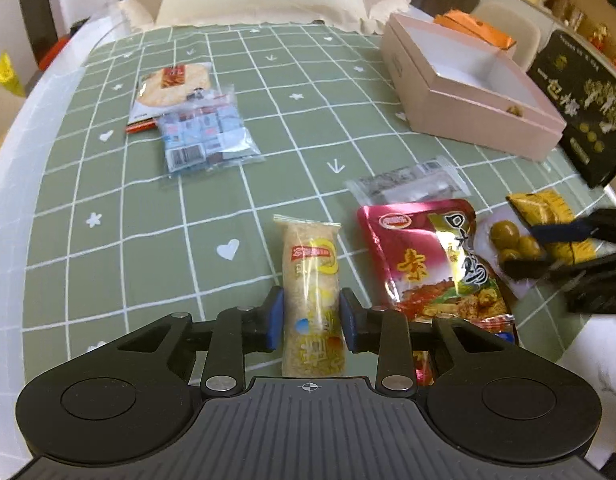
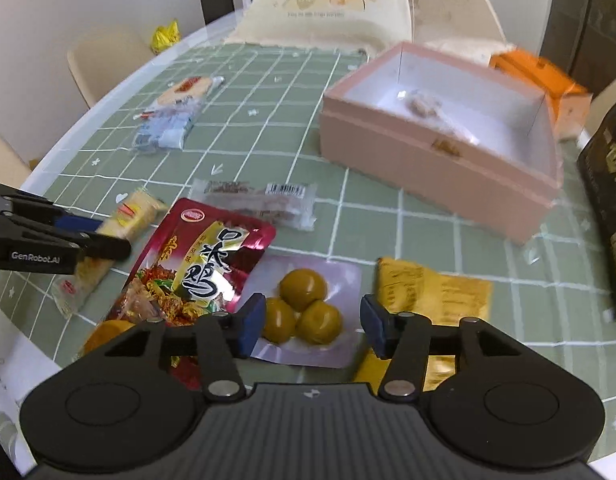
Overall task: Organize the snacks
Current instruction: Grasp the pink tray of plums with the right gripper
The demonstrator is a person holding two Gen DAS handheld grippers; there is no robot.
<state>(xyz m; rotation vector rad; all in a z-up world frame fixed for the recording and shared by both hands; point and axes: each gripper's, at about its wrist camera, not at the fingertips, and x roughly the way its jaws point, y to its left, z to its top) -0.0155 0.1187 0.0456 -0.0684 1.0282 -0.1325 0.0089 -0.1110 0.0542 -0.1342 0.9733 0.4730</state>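
Note:
My left gripper (image 1: 311, 318) is shut on a clear-wrapped yellow rice cracker bar (image 1: 311, 280) that lies on the green checked tablecloth; the same gripper (image 2: 96, 236) and bar (image 2: 108, 236) show at the left of the right wrist view. My right gripper (image 2: 311, 326) is open, its jaws on either side of a clear pack of green olives (image 2: 304, 308); that gripper (image 1: 547, 248) shows at the right of the left wrist view over the olives (image 1: 505, 236). An open pink box (image 2: 435, 156) stands behind, with one small snack inside (image 2: 421, 104).
A red spicy snack pouch (image 2: 200, 268), a clear wrapped bar (image 2: 260, 200) and a gold packet (image 2: 431, 296) lie nearby. A blue candy bag (image 1: 204, 132) and a round cracker pack (image 1: 172, 88) lie far left. A black box (image 1: 579, 104) and an orange box (image 2: 547, 80) stand at right.

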